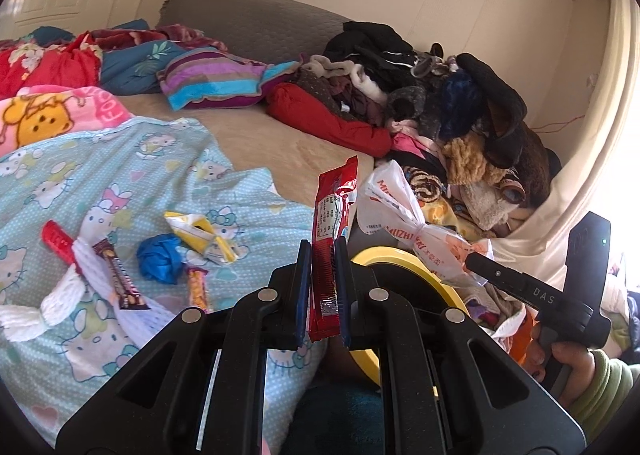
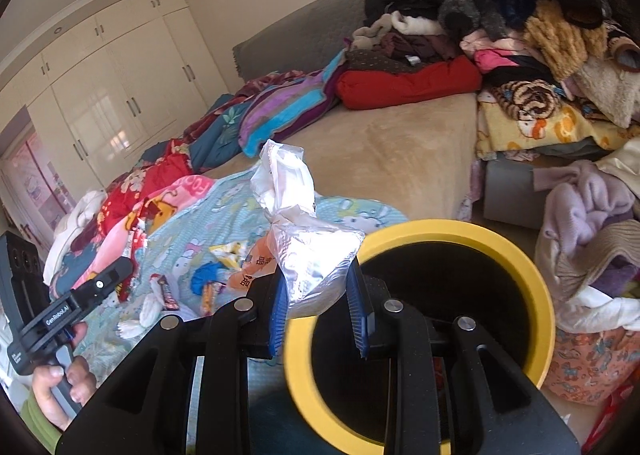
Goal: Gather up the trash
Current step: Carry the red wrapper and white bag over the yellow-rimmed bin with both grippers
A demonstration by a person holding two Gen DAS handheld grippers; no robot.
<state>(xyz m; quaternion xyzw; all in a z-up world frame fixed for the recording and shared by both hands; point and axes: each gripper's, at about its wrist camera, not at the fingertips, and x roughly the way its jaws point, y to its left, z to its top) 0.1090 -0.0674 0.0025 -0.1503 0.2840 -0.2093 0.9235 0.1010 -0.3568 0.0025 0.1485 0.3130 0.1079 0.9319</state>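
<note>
1. A home bedroom: a wide bed [image 2: 400, 159] fills the room.
2. Built-in cream wardrobes [image 2: 104, 95] stand beyond the bed.
3. Piled clothes [image 2: 520, 15] and cartoon blankets [image 1: 120, 175] lie on it.

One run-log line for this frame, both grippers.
left gripper: shut on red wrapper | right gripper: shut on plastic bag, at yellow-rimmed bin | wrappers remain on bed

Heaped clothes [image 1: 452, 95], striped pillow [image 1: 212, 79], white wardrobe [image 2: 104, 95]
</note>
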